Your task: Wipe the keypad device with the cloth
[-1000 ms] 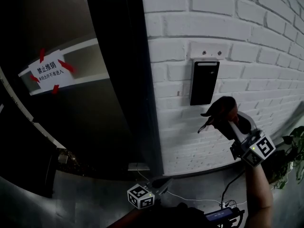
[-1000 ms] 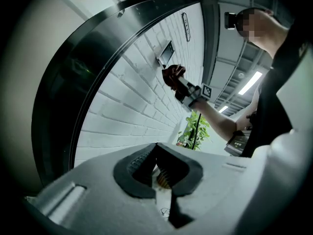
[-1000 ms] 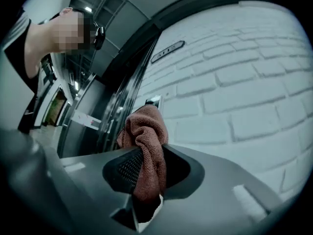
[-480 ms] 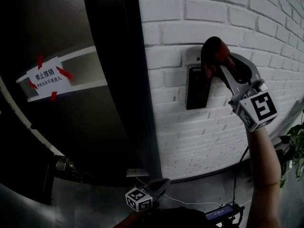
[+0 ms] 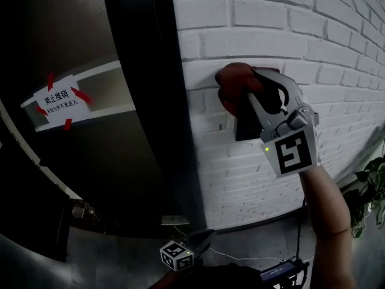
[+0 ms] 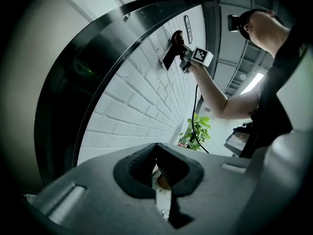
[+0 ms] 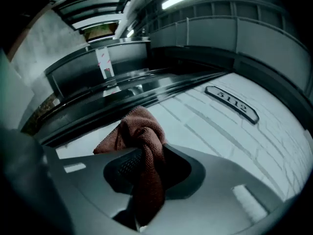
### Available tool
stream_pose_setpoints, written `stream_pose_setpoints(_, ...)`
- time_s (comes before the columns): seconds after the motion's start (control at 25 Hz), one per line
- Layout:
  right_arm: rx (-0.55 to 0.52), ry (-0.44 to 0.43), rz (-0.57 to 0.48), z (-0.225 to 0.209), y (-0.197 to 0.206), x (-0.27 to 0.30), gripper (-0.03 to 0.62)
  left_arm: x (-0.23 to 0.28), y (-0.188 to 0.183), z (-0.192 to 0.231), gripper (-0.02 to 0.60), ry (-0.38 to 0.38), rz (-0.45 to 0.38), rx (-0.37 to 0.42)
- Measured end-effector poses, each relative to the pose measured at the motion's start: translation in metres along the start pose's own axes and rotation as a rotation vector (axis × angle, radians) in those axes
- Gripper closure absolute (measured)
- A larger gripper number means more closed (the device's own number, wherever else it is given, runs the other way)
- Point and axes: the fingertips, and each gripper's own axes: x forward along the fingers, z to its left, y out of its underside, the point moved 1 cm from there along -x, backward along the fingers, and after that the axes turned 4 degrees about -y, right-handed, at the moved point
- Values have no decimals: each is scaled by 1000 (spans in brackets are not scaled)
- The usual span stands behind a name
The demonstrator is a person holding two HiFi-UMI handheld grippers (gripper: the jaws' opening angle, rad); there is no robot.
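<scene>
Head view: the right gripper (image 5: 248, 83) holds a reddish-brown terry cloth (image 5: 231, 89) on the black rectangular keypad device (image 5: 243, 128), which is mounted on the white brick wall (image 5: 252, 23).
Its jaws are clamped on the bunched cloth, which covers the upper part of the device. The left gripper (image 6: 157, 148) is low down, jaws together, nothing between them.

Head view: black wall-mounted keypad device (image 5: 244, 127) mostly covered by right gripper (image 5: 252, 82) and reddish-brown terry cloth (image 5: 231, 88). Only lower left strip shows, keys not visible. Cloth-to-keypad contact can't be judged. Left gripper (image 5: 206, 233) in shadow near bottom edge, hand holding it lost in dark. Green potted plant (image 5: 376, 182) cut by right edge. White paper notice (image 5: 58, 97): smaller print line too small to read. Left gripper view: keypad tiny, no detail.
</scene>
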Motion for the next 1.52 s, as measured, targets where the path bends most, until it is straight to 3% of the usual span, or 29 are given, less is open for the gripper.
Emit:
stream_pose_setpoints(0.2,-417,-3,16,46,-15,12,523,7,2,-6,577,15,10,3)
stream_pose_setpoints(0.28,-455,-17,23,53,-10,6,522,7,3,-7,577,17,14,1)
stream_pose_setpoints(0.68,-99,39,45,-4,37,-31,511,10,9,-1,577,6,28,2)
stream_pose_setpoints(0.92,312,42,-62,-13,45,-32,511,15,10,-7,578,20,35,9)
stream_pose_setpoints(1.16,705,10,-120,28,84,-46,511,12,15,-6,578,14,52,11)
stream_pose_setpoints(1.4,753,-23,-88,81,113,-57,511,18,15,-10,578,27,64,27)
stream_pose_setpoints(1.48,710,-50,-74,93,118,-60,510,19,15,-10,577,28,67,28)
stream_pose_setpoints(1.52,638,-58,-56,98,119,-61,510,19,15,-10,578,28,69,28)
